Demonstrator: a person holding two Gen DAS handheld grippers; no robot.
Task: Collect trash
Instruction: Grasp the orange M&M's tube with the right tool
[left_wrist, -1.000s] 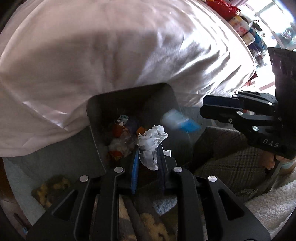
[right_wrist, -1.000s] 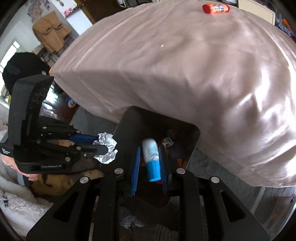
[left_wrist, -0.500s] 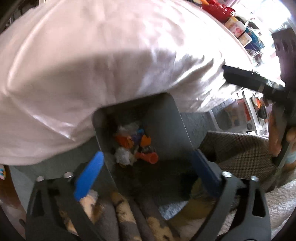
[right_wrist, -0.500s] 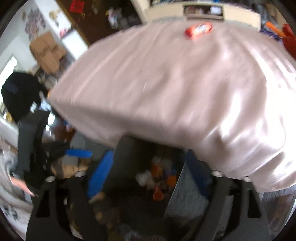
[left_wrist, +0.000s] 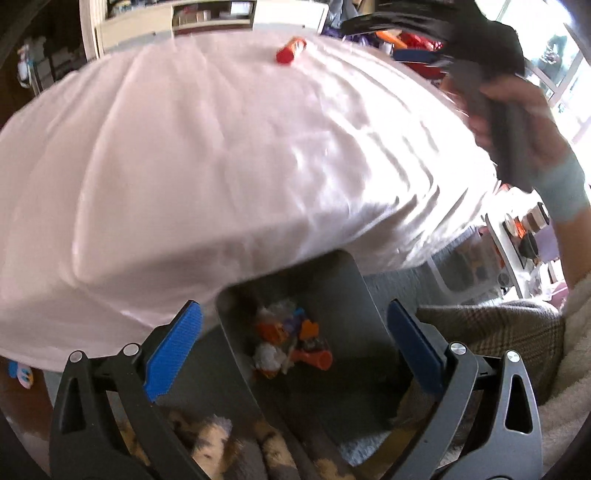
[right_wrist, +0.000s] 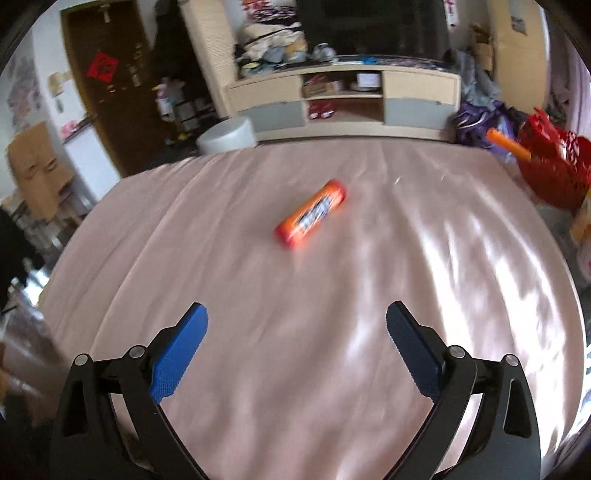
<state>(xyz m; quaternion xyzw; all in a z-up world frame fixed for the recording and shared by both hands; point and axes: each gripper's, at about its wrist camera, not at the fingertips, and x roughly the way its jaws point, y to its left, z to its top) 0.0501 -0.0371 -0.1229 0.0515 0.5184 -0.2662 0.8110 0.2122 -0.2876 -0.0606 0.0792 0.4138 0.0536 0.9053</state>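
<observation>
Orange wrapper (right_wrist: 310, 214) blurred, label unreadable; bin (left_wrist: 354, 295) partly under sheet (left_wrist: 221, 166).

No lettering can be read. Ahead of the right tool (right_wrist: 295, 332), the orange wrapper (right_wrist: 310, 214) lying on the desk (right_wrist: 258, 295) carries a blue-and-white label, too blurred to make out. Far ahead to its left, a red diamond sign (right_wrist: 102, 67) hangs on the dark door (right_wrist: 110, 92), its character illegible.

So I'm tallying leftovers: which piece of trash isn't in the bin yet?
The orange wrapper, lying alone on the pink tablecloth. The other scraps sit inside the grey bin.
</observation>
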